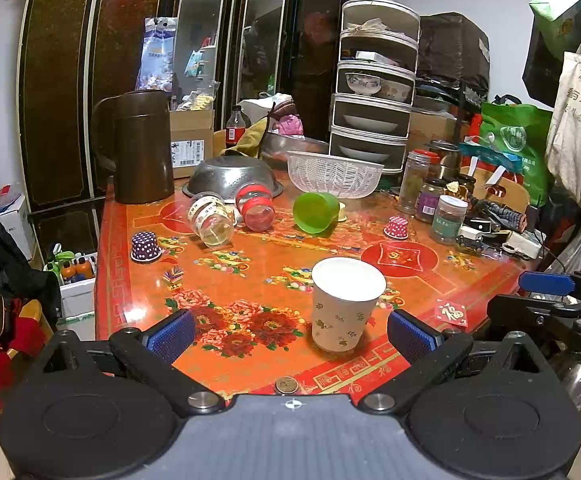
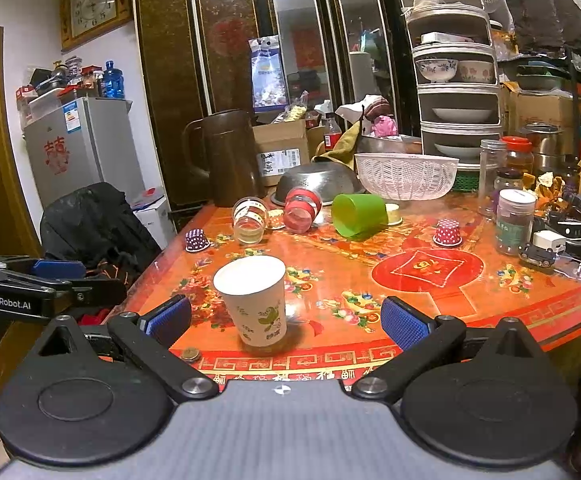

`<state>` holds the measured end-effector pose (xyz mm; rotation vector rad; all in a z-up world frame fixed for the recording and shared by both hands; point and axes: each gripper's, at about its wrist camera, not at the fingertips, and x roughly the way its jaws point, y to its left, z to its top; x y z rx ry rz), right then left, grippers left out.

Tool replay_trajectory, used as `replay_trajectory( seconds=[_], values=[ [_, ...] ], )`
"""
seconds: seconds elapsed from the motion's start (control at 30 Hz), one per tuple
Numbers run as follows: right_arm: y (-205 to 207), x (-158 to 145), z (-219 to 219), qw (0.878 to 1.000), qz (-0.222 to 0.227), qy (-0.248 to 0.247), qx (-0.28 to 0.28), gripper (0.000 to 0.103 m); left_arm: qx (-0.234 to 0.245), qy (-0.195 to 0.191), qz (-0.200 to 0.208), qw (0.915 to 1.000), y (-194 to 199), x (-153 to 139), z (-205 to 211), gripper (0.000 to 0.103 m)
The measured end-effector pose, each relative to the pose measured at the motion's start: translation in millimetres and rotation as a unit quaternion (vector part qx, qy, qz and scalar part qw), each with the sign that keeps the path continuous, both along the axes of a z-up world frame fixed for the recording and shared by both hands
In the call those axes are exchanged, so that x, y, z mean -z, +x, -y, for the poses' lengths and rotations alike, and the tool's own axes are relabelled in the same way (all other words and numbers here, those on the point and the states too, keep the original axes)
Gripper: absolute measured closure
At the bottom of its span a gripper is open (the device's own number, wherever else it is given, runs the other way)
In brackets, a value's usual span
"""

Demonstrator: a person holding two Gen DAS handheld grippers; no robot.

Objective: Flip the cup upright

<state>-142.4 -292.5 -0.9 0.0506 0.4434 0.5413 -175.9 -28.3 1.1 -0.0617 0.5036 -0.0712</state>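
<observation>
A white paper cup (image 1: 344, 304) with a leaf print stands upright near the front edge of the red floral table (image 1: 250, 280). It also shows in the right wrist view (image 2: 255, 300). My left gripper (image 1: 290, 334) is open and empty, the cup just inside its right finger, not touched. My right gripper (image 2: 286, 322) is open and empty, the cup between its fingers nearer the left one. A green plastic cup (image 1: 315, 212) lies on its side further back; it also shows in the right wrist view (image 2: 358, 215).
Two glass jars (image 1: 210, 220) (image 1: 255, 206) lie on their sides behind. Two dotted cupcake liners (image 1: 145, 246) (image 1: 396, 227), a white basket (image 1: 334, 174), a steel bowl (image 1: 230, 176), a brown jug (image 1: 140, 146), jars (image 1: 446, 218) at right, a coin (image 1: 285, 385) at the front edge.
</observation>
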Motion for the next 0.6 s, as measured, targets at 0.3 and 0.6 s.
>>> replay_trajectory(
  seconds=[0.3,0.6],
  values=[
    [0.0,-0.3,-0.2,1.000,0.003,0.002,-0.003,0.001,-0.001,0.000,-0.002,1.0000,1.5,1.5,-1.1,0.000],
    [0.8,-1.1,0.1,1.000,0.005,0.002,-0.005,0.001,-0.001,0.001,-0.002,1.0000,1.6,1.3,-1.0,0.000]
  ],
)
